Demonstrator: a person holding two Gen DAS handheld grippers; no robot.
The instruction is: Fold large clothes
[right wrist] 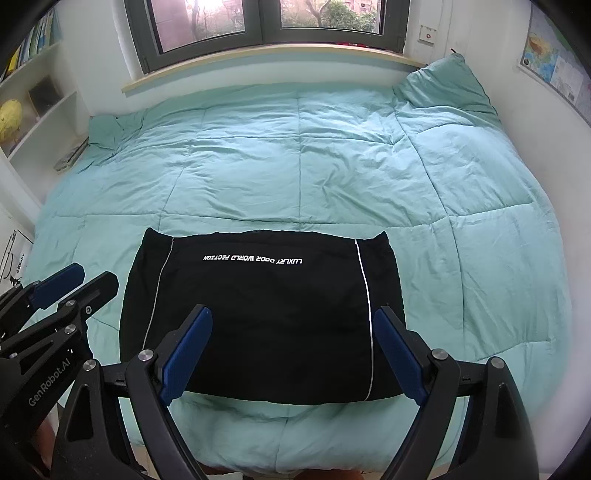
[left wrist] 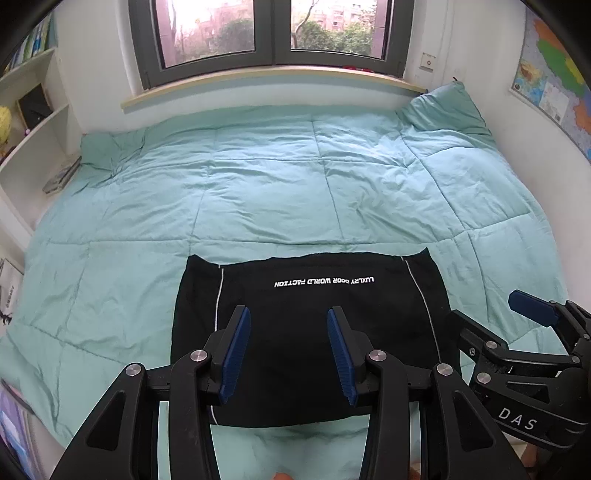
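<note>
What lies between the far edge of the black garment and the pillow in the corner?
Only bare teal quilt, wrinkled, with nothing lying on it, between the black garment and the pillow. Both wrist views show this stretch.

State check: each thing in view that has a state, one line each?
black garment: folded into a flat rectangle on the quilt, print upside down, not gripped.
left hand-held gripper: open, holding nothing.
right hand-held gripper: open wide, holding nothing.
quilt: spread flat, lightly wrinkled.
window: shut.
</note>
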